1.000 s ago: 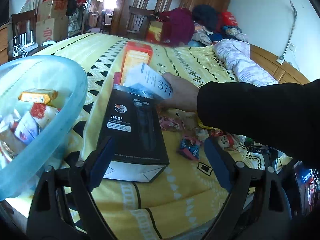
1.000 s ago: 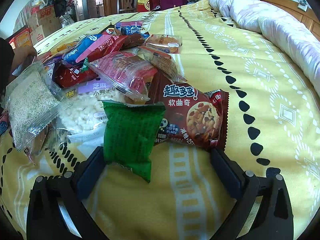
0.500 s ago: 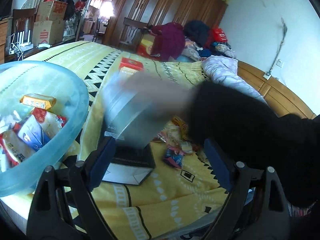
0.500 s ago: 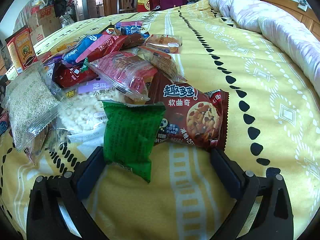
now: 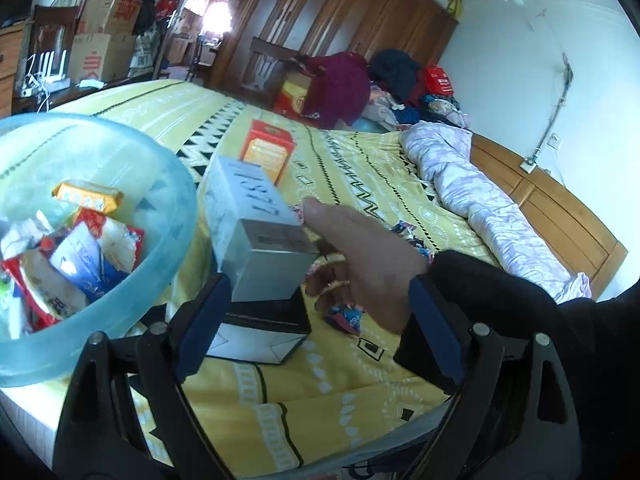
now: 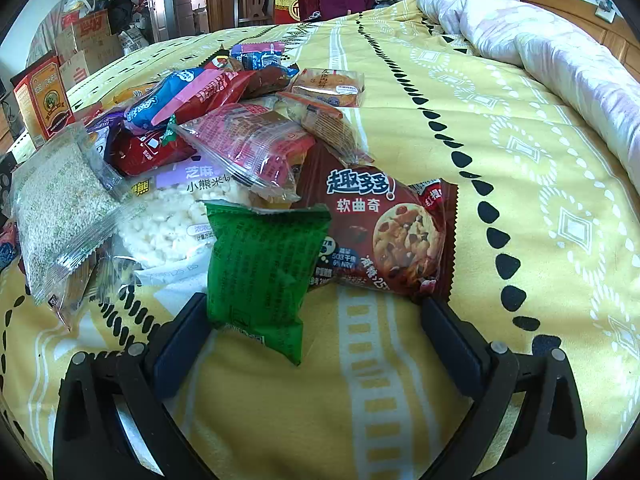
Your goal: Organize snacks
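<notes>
In the left wrist view my left gripper (image 5: 316, 328) is open and empty above the bed. A bare hand (image 5: 360, 256) holds a grey box (image 5: 256, 232) in the air in front of it, over a black box (image 5: 264, 324). A pale blue bowl (image 5: 168, 240) with several snack packets stands at the left. In the right wrist view my right gripper (image 6: 316, 340) is open; a green packet (image 6: 260, 268) lies between its fingers, by a brown cookie packet (image 6: 392, 228) and a pile of snacks (image 6: 224, 120).
An orange box (image 5: 268, 152) stands on the yellow bedspread (image 5: 360, 168); it also shows in the right wrist view (image 6: 42, 96). A rolled quilt (image 6: 540, 40) lies at the right. Small candies (image 5: 344, 316) lie beside the black box. Cartons and a wardrobe stand behind the bed.
The hand has lifted the grey box off the black box and brought it nearer my left gripper. The left view has tilted up. The right gripper has not moved.
</notes>
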Available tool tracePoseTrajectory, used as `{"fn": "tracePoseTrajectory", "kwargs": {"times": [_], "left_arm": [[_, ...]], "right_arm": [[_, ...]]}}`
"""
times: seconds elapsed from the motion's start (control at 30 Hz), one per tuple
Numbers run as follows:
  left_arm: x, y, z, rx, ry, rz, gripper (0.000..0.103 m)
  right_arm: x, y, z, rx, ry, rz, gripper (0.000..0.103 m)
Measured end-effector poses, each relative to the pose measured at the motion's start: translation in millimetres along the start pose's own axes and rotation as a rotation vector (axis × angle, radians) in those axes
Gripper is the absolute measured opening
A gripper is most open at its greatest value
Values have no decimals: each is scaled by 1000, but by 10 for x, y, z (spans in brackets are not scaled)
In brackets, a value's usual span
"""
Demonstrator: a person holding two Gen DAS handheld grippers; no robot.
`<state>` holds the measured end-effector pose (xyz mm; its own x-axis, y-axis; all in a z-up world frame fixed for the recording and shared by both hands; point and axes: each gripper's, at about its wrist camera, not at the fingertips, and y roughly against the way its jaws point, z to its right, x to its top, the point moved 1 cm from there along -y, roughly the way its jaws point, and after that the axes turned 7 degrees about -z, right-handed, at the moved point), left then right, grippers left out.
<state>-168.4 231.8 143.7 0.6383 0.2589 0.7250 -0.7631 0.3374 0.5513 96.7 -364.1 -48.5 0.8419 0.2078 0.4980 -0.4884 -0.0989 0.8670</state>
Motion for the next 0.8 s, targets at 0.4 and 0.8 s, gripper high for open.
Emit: {"fn": "tracePoseTrajectory", "kwargs": {"times": [0.4,0.8], "left_arm": [[-95,-573,780,-85,-219,-141,91],[-307,-2130,857,206,-261,-322,89]], "right_arm": [[0,2,2,1,0,0,103],[-2,3,0,1,0,0,103]]}}
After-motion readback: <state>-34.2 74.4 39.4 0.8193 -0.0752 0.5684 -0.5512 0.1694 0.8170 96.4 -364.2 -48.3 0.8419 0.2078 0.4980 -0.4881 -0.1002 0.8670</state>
